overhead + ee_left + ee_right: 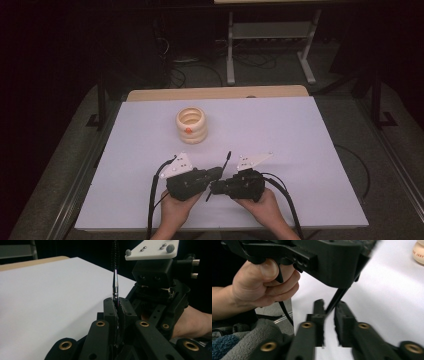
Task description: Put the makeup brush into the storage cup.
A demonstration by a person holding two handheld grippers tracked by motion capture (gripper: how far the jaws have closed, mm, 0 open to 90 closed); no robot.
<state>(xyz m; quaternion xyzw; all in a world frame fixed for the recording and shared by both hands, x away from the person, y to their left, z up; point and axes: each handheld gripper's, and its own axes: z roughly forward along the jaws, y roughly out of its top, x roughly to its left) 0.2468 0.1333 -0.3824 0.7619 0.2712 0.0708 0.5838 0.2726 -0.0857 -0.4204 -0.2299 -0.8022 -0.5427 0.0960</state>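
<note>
The left tool (117, 302) was clenched on a thin brush (115, 285) — its metal stem pinched upright between the jaws. The right tool (329, 307) was held released, jaws parted around the brush's lower end. Both were held low over the white bench (300, 150) — a cream ringed holder (191, 125) stood well apart.

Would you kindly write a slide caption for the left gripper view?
Left tongs shut on a slim brush held upright, facing the right tongs over the white table.

Matt white table (300, 150), wooden far edge, glossy metal-tipped brush (115, 285), matt black plastic fingers (111, 312)
</note>
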